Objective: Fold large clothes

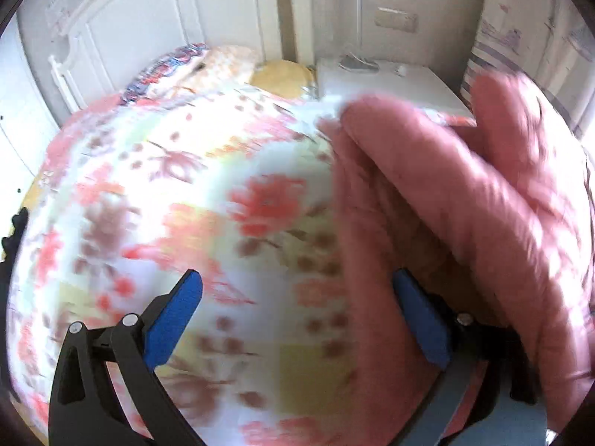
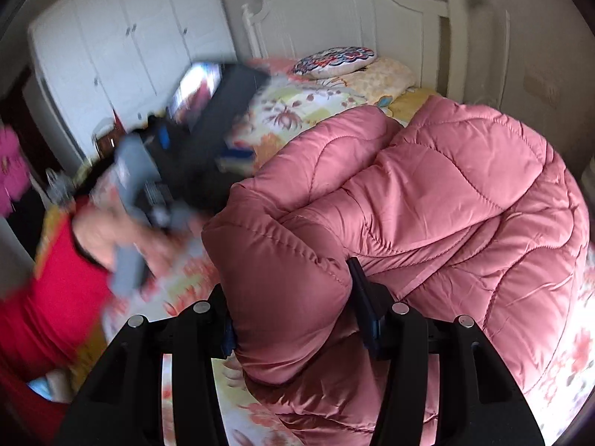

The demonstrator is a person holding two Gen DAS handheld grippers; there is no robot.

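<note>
Gripping a fold of the pink quilted coat [image 2: 427, 200] on the bed with the right gripper [image 2: 293, 312], while the left gripper [image 1: 297, 319] is hanging spread over the floral bedspread [image 1: 193, 193].

Looking through the left wrist camera, the left gripper's blue pads [image 1: 174, 319] are standing wide apart with nothing pinched between them; the coat [image 1: 465, 204] is lying bunched to the right, its edge reaching the right pad, and pillows [image 1: 208, 67] are sitting far off by the white headboard [image 1: 148, 18]. Looking through the right wrist camera, the right gripper's jaws are pressing on a puffy fold of the coat near the lens, the rest spreading far and right, while a hand [image 2: 122, 230] in a red sleeve [image 2: 55, 297] is carrying the blurred left gripper [image 2: 238, 158] at left.
</note>
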